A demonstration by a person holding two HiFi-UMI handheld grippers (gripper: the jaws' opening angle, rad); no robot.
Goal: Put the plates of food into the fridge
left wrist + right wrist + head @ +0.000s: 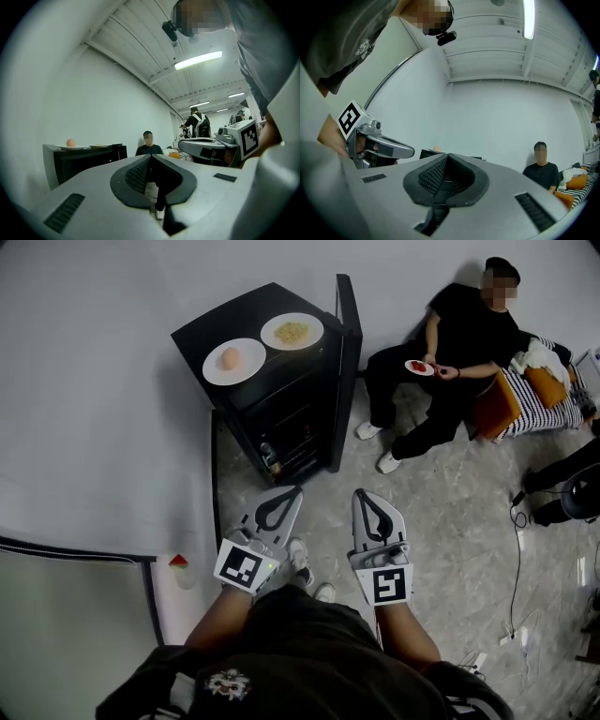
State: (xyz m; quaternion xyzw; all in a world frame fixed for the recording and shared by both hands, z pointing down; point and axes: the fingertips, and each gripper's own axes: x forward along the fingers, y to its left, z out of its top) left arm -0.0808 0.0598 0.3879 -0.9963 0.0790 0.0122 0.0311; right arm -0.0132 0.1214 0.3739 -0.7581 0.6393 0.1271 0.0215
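Black mini fridge (281, 399), door swung open, stands by a white wall in the head view, w/ two white plates on its top: first plate (233, 361) carries one round orange-pink item, second plate (292, 331) carries yellow food. Below, both grippers point toward the fridge but sit well apart from it. The left gripper (293, 492) and right gripper (360, 494) are side by side over a grey floor (450, 521), each w/ jaws pressed together and nothing in them. A seated person (450, 352) at right holds a small plate (419, 367) of red food. Left gripper view: jaws closed, empty; fridge at left in the distance, both plates on top, seated person behind centre, right gripper alongside at right. Right gripper view: jaws closed, empty; left gripper at left, fridge top edge just visible past the jaws, seated person at far right.
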